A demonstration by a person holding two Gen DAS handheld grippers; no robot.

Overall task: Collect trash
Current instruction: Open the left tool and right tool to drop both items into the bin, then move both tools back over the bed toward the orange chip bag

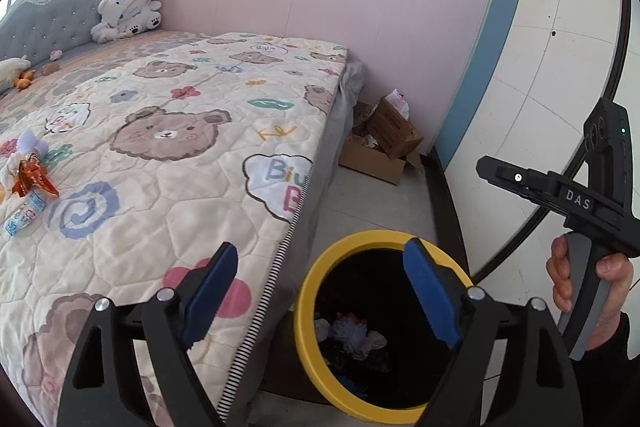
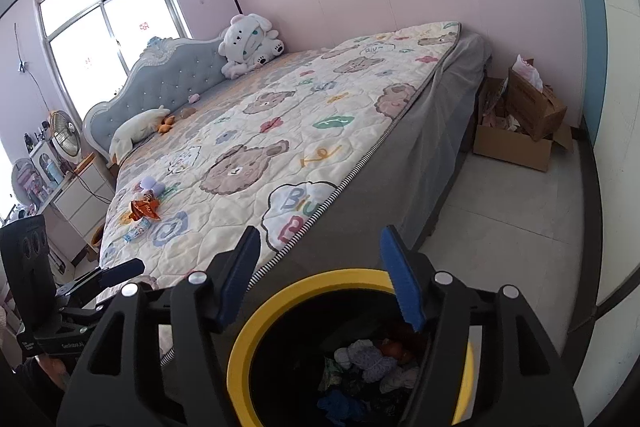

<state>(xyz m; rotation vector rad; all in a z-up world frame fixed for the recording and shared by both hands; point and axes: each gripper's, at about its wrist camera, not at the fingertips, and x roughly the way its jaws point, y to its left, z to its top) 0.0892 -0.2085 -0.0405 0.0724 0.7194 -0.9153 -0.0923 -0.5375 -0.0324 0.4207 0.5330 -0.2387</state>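
A black bin with a yellow rim (image 1: 308, 291) (image 2: 248, 343) stands on the floor against the bed's corner. Crumpled trash (image 1: 352, 335) (image 2: 376, 359) lies at its bottom. My left gripper (image 1: 320, 251) hangs open over the bin's near-left rim and the mattress edge, with nothing between its blue pads. My right gripper (image 2: 320, 235) is open above the bin, also with nothing in it. On the far side of the quilt lie an orange wrapper (image 1: 34, 179) (image 2: 144, 209), a blue-and-white packet (image 1: 24, 213) (image 2: 138, 229) and a pale purple item (image 1: 30, 143) (image 2: 150, 185).
The bear-print bed (image 1: 180, 155) (image 2: 280, 131) fills the left. Open cardboard boxes (image 1: 384, 147) (image 2: 520, 131) sit by the pink wall past the bed's foot. A white plush toy (image 1: 128, 7) (image 2: 248, 43) leans on the headboard. A nightstand (image 2: 80, 199) and a fan (image 2: 64, 135) stand beyond the bed.
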